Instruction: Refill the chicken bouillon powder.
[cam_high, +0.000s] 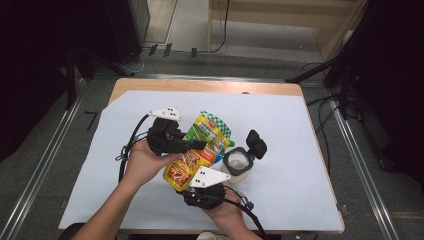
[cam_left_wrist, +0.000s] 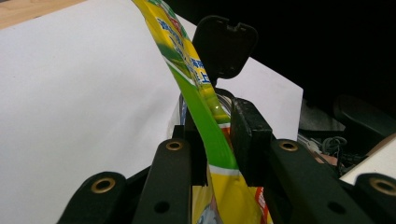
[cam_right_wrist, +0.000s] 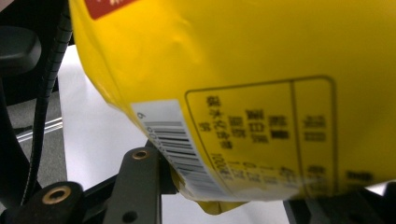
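I have a soft yellow-and-green plastic refill pouch strung between my two claws, lifted off the white sheet on the worktop. My left claw stands narrow around the pouch's green upper edge: the film runs up between the two black jaws, the left one close against it and the right one with a sliver of slack, so I cannot call it a firm pinch. My right claw sits under the pouch's yellow bottom end, by the barcode label; the jaws flank that end, but whether they press on it I cannot tell. Just beyond my left claw, past the pouch's top, stands a clear round jar with its black flip lid hinged up and open. I judge the pouch to be light to moderate in weight, floppy and slick: it bends wherever it is unsupported, and the contents will shift and sag toward the low end. The stiff sealed seams at the top and bottom are the best places to take hold; squeezing the belly would only buckle it or push the filling out.
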